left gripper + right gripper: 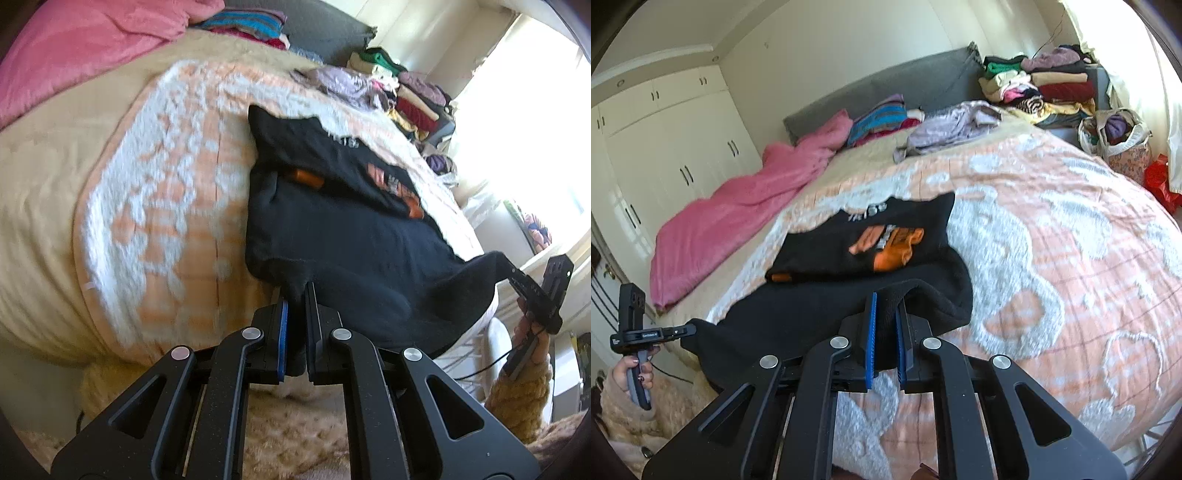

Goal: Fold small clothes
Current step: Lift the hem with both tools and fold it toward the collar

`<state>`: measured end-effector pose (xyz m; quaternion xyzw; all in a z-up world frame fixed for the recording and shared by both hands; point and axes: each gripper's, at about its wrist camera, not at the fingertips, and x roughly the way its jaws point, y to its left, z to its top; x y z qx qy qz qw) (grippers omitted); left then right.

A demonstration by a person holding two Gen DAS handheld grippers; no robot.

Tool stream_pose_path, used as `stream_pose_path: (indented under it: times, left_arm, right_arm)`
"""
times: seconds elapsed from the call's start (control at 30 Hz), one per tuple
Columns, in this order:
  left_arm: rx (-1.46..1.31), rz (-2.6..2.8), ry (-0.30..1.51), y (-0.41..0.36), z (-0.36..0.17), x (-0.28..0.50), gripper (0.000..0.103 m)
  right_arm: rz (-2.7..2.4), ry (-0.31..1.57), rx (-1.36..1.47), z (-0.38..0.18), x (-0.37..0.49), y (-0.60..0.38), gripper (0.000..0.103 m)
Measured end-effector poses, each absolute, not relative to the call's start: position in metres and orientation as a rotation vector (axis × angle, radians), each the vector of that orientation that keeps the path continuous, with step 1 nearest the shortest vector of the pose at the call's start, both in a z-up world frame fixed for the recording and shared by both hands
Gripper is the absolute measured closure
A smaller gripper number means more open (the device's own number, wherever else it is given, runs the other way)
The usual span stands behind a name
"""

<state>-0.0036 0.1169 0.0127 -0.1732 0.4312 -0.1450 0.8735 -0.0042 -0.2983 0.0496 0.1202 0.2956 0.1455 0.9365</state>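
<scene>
Both tools grip the near hem of one black shirt (343, 236). Left gripper (295, 306) is clenched on the hem's left corner; right gripper (886, 306) is clenched on a thick fold of the hem at the right corner. Shirt lies on the orange-and-white bedspread (1052, 258), its orange print facing up, hem lifted off the bed. Pink blanket (738, 206) lies at ten o'clock in the right wrist view, stacked clothes (1045, 85) at one o'clock.

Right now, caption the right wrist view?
Right gripper and left gripper pinch the black shirt's hem above the bed.
</scene>
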Motion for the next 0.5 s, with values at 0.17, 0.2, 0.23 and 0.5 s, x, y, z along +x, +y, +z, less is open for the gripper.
stream_pose_path:
  times: [0.17, 0.2, 0.23, 0.5]
  left_arm:
    - [-0.359, -0.279, 0.856, 0.119, 0.032, 0.010, 0.101]
    - [-0.352, -0.274, 0.849, 0.119, 0.035, 0.011, 0.101]
    - [-0.341, -0.268, 0.839, 0.118, 0.040, 0.013, 0.101]
    - [-0.287, -0.231, 0.776, 0.114, 0.066, 0.028, 0.101]
  right_arm:
    - [0.297, 0.556, 0.247, 0.066, 0.000, -0.303, 0.095]
    - [0.297, 0.546, 0.243, 0.069, 0.001, -0.303, 0.095]
    - [0.296, 0.535, 0.239, 0.073, 0.002, -0.304, 0.095]
    - [0.276, 0.479, 0.232, 0.096, 0.017, -0.309, 0.095]
